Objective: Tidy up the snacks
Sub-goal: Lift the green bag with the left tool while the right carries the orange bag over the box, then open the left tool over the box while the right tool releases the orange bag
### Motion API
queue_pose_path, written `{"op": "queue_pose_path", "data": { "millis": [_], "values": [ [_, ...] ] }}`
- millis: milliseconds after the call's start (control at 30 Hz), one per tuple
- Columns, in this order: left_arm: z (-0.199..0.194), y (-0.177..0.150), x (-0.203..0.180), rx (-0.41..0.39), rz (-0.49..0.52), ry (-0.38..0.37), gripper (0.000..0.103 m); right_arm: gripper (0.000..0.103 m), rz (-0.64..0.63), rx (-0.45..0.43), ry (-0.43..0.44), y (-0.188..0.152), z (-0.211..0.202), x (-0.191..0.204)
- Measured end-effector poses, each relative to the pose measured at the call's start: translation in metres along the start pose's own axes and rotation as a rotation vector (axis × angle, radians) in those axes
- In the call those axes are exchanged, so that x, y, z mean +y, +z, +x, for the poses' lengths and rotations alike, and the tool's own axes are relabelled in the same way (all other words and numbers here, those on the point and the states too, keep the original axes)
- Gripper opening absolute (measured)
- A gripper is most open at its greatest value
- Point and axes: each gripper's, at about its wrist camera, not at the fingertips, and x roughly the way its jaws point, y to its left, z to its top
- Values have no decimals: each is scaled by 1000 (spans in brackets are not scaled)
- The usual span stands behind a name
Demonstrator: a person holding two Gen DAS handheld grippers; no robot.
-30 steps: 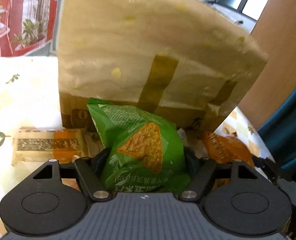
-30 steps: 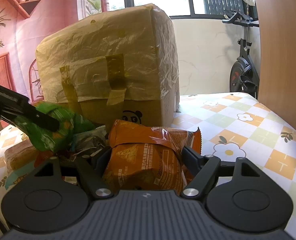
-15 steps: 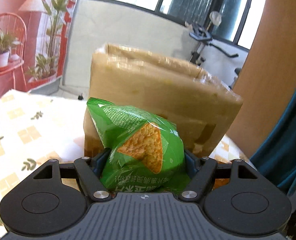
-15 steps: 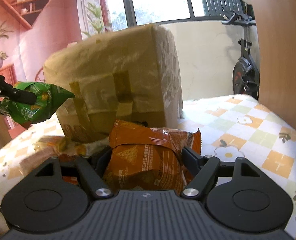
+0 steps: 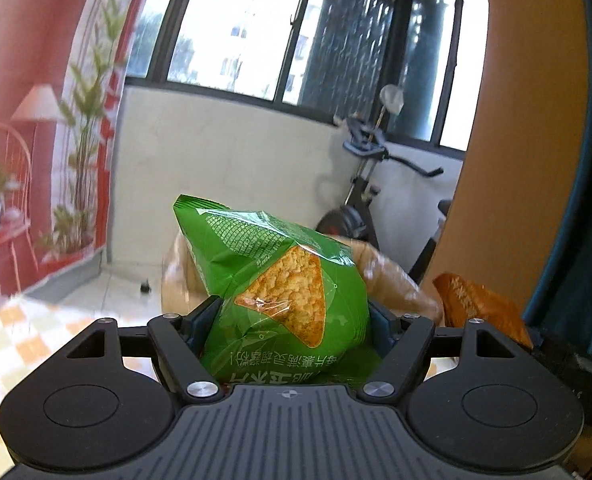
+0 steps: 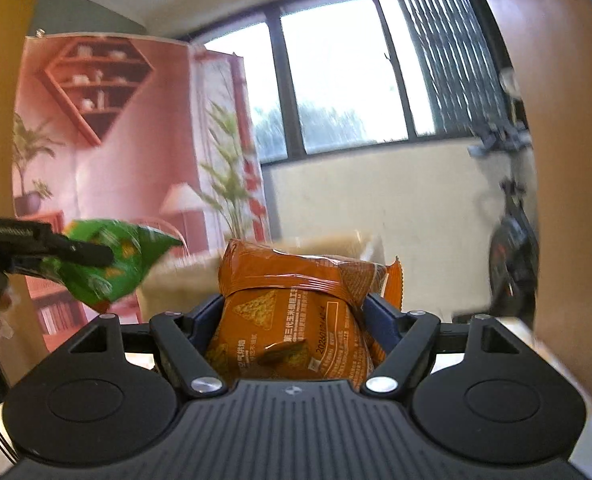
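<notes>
A green snack bag (image 5: 284, 300) is being pinched by the left claw (image 5: 292, 320), an orange snack bag (image 6: 296, 316) by the right claw (image 6: 296, 320); both should be carried level above the taped box (image 5: 391, 276) before release.

A green snack bag (image 5: 284, 296) and an orange snack bag (image 6: 296, 312) are held aloft, pinched between gripper fingers.

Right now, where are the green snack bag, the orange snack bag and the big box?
green snack bag (image 5: 284, 280), left wrist view, printed chip.
orange snack bag (image 6: 292, 312), right wrist view, front face.
big box (image 6: 176, 284), right wrist view, top edge.
</notes>
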Motion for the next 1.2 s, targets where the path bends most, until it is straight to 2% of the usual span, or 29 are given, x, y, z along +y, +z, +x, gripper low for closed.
{"op": "queue_pose_path", "data": {
  "millis": [167, 267, 533, 767, 1000, 1100, 1200],
  "values": [
    [22, 24, 2, -11, 58, -2, 77, 77, -8, -62, 23, 30, 29, 1],
    [45, 39, 6, 19, 90, 0, 77, 77, 8, -71, 37, 44, 56, -4],
    [108, 63, 20, 130, 129, 65, 77, 77, 49, 43, 27, 65, 143, -16],
    [146, 63, 18, 203, 201, 106, 78, 77, 42, 140, -35, 58, 187, -18],
    [166, 59, 22, 309, 230, 128, 79, 81, 14, 219, -70, 42, 201, -17],
    [168, 58, 28, 328, 225, 137, 79, 85, -3, 238, -88, 37, 203, -17],
    [166, 59, 26, 323, 252, 144, 87, 86, -15, 244, -89, 35, 202, -14]
  ]
}}
